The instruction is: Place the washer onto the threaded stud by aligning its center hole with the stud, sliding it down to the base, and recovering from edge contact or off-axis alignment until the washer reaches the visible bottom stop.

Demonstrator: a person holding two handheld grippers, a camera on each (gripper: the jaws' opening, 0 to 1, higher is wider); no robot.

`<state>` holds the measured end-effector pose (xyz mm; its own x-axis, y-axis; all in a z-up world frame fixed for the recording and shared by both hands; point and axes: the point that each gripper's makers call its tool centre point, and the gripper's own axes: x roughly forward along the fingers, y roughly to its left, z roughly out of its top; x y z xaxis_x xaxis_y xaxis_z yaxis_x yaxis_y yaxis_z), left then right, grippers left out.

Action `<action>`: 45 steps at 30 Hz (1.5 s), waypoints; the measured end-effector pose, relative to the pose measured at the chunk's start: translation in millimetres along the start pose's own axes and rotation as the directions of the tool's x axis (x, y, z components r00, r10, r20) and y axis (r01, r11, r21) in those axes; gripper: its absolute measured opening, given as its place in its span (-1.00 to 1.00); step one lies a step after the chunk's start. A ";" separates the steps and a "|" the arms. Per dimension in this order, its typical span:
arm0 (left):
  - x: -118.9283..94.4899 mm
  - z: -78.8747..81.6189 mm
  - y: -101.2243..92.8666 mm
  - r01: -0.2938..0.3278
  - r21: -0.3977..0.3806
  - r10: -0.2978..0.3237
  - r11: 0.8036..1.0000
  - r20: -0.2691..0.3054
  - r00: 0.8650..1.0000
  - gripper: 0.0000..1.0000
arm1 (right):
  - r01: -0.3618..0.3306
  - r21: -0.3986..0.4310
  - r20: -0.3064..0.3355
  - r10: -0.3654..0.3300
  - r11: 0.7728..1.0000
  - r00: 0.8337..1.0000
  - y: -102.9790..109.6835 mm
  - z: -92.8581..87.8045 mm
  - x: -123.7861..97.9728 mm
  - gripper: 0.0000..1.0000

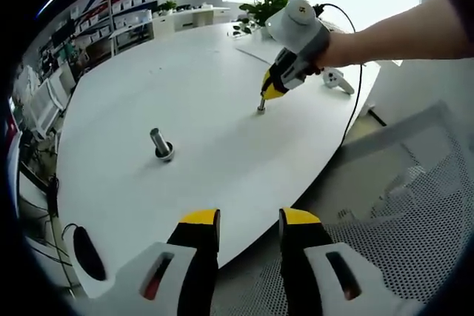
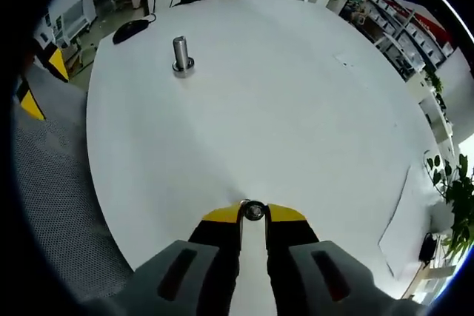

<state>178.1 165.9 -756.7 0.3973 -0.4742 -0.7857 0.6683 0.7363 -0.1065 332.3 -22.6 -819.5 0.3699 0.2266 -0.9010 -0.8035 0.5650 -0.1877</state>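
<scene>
The threaded stud (image 1: 161,143) stands upright on its round base on the white table (image 1: 185,72), left of centre in the left gripper view. My left gripper (image 1: 248,221) hangs open past the table's near edge with nothing between its yellow tips. Further along the table, my right gripper (image 1: 268,92), held by a person's hand, is shut on the small metal washer (image 1: 261,107), which touches or nearly touches the tabletop. In the right gripper view the washer (image 2: 253,211) sits pinched between the right gripper (image 2: 253,214) tips, and the stud (image 2: 181,55) stands far ahead on the table (image 2: 296,109).
A black mouse-like object (image 1: 87,253) lies near the table edge by the stud. A white controller (image 1: 337,79) and a potted plant (image 1: 270,1) sit at the far side. A mesh chair (image 1: 415,205) stands beside the table. A paper sheet (image 2: 400,220) lies at the right.
</scene>
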 end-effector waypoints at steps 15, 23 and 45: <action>2.6 -8.8 2.8 -0.011 -0.010 0.010 1.000 -0.037 0.999 -0.41 | -0.041 -0.002 -0.052 0.041 0.999 0.998 0.9 -11.2 28.1 -0.72; 2.6 -11.2 8.0 -0.026 -0.026 0.025 0.999 -0.047 0.999 -0.41 | -0.057 0.009 -0.054 0.057 0.998 0.997 -0.6 -14.6 31.8 -0.72; 2.1 -6.8 7.2 -0.025 -0.026 0.024 0.999 -0.030 0.999 -0.41 | 0.006 0.130 0.067 -0.015 0.991 0.998 12.1 -22.9 -17.7 -0.55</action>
<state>179.4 173.5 -763.3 0.3943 -0.4419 -0.8057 0.6418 0.7600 -0.1027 305.3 -38.0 -814.8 0.4118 0.2707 -0.8702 -0.7337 0.6648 -0.1404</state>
